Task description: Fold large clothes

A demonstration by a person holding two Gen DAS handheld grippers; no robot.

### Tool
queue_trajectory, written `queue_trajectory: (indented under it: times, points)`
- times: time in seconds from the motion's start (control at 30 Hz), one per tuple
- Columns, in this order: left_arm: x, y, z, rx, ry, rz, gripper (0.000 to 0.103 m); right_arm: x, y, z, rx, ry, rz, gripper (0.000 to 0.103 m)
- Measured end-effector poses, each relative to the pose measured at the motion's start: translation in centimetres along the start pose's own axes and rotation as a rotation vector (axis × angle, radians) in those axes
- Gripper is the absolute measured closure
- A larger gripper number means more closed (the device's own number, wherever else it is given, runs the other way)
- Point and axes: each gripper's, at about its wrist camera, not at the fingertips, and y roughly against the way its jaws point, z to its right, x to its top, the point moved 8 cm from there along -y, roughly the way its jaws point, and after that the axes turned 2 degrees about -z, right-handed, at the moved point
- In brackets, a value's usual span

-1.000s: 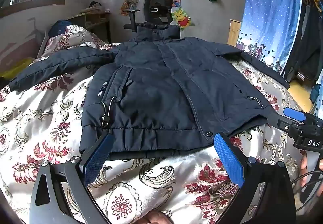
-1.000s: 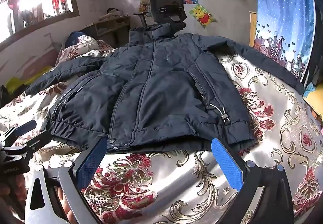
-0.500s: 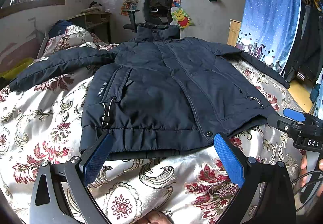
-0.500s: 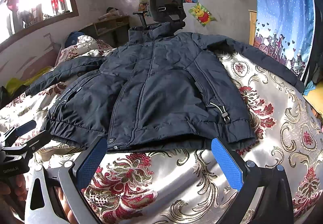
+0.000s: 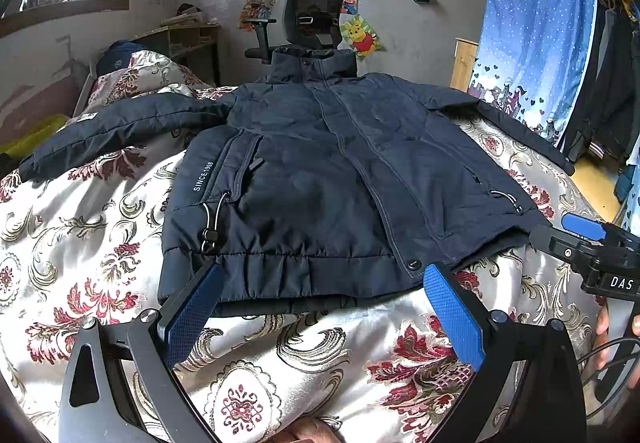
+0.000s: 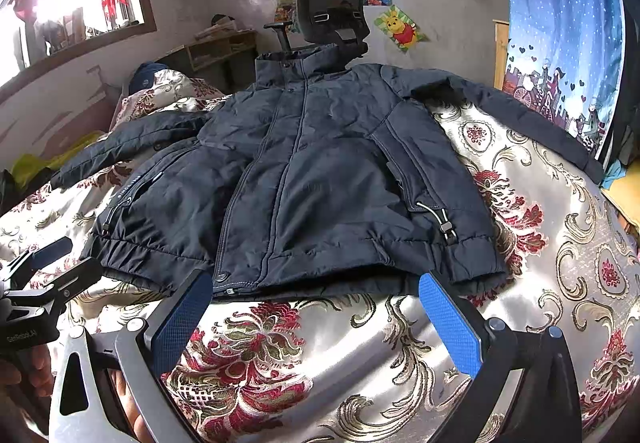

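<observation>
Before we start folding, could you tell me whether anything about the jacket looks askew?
Mostly fine: the jacket lies flat, front up, sleeves spread on the bedspread. Only the hem is uneven, one front panel hanging lower than the other.

Navy jacket [image 5: 320, 179] spread flat on floral bedspread [image 5: 80, 243], left tongs [image 5: 320, 307] agape

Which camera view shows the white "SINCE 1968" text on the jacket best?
The left wrist view: the white text faces the camera and is readable on the jacket. In the right wrist view the same text is small, foreshortened and unreadable.
</observation>
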Motion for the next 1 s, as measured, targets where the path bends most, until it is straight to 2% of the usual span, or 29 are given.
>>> queue_trajectory:
  times: [1.0]
  points:
    - [-0.19,-0.22,-0.21,0.007,-0.004,0.001,0.005,-0.16,-0.14,0.07,0.001,-0.006,-0.005,0.000]
